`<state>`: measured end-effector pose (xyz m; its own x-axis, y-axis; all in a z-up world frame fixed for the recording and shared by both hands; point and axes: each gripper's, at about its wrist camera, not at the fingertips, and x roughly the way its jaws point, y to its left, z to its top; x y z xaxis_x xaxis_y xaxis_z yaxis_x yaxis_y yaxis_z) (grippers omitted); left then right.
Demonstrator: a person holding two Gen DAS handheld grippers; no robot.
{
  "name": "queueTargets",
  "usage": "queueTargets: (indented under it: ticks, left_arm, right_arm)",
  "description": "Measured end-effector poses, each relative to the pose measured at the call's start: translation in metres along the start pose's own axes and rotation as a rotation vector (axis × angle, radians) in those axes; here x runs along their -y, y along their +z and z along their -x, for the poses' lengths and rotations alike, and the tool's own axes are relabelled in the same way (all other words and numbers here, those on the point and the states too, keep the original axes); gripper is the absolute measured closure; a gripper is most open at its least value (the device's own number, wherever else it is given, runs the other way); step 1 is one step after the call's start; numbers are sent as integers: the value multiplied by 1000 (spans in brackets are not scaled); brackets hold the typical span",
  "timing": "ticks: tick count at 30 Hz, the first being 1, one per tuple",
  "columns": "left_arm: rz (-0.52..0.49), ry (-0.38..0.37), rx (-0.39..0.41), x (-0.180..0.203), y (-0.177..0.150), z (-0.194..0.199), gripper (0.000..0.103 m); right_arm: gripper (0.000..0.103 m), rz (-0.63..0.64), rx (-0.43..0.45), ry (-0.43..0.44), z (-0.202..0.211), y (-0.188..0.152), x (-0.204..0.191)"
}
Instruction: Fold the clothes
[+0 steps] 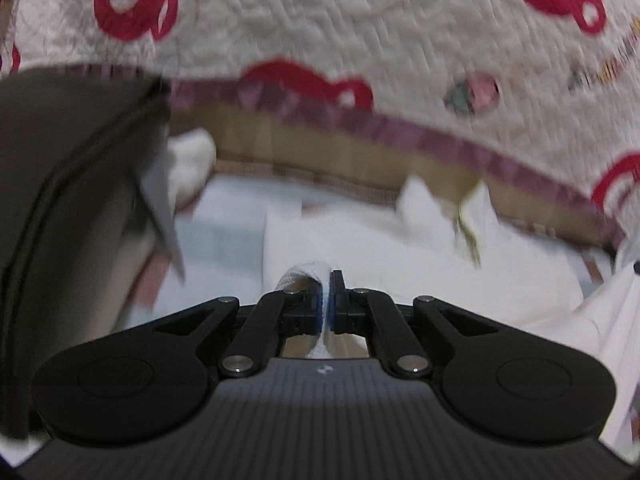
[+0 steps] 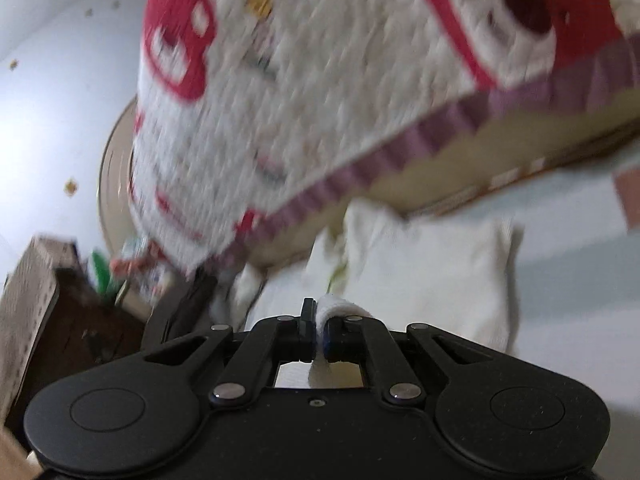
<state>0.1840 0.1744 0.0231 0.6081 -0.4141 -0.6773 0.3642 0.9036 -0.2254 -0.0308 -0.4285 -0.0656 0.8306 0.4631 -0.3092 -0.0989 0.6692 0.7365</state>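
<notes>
The left claw [image 1: 329, 300] is squeezed shut on a bit of white cloth [image 1: 400, 256], and the right claw [image 2: 318, 328] pinches another bit. The cloth hangs down over the pale floor [image 2: 560, 280], by the quilt [image 1: 360, 40]. Both pictures are blurry; I think both claws should stay level and tight so the fold comes out straight.

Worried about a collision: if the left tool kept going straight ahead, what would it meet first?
Probably the white garment that the left tool already pinches; beyond it, the bed edge. Blur obscures depth.
</notes>
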Motion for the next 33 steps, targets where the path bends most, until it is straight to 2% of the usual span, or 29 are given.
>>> queueTargets:
  ticks: [3,8,13,18,23,25,26,27,28,29,30,31,32,33]
  left_arm:
    - [13,31,40,0,17,-21,100]
    - [51,47,43,2,21,-47,100]
    - [98,73,69,-6,52,-61,101]
    - [66,128,113,1,75,-99,101]
    - [43,196,152,10,91,-143,100]
    - [33,223,167,13,97,-161,96]
    - [69,239,136,9,94,-171,96]
    - [108,256,102,5,91,-181,91]
    - [137,279,49,1,88,-188,76]
    - [163,310,7,-2,84,-192,66]
    - [180,313,-8,-6,79,-190,56]
    - [197,315,-21,-9,73,-187,56]
    - [215,305,-16,-13,67,-180,56]
    - [229,281,-14,-17,62,-172,55]
  right_arm:
    - [97,15,47,-42,-11,16,13]
    - [97,31,55,-52,-34,26,21]
    - [97,32,66,-55,-52,54,32]
    - [97,75,50,-96,-77,89,46]
    - [98,235,2,-232,-114,105,48]
    - [99,329,-27,-333,-131,101,47]
    - [100,378,-41,-386,-139,99,46]
    - [99,438,-67,-449,-148,94,45]
    - [95,485,-100,-504,-155,89,45]
    - [91,507,-130,-548,-160,83,46]
    - [82,516,-155,-589,-161,77,46]
    - [70,501,-140,-606,-152,73,45]
    - [63,482,-119,-620,-142,68,44]
    - [51,463,-98,-634,-133,64,44]
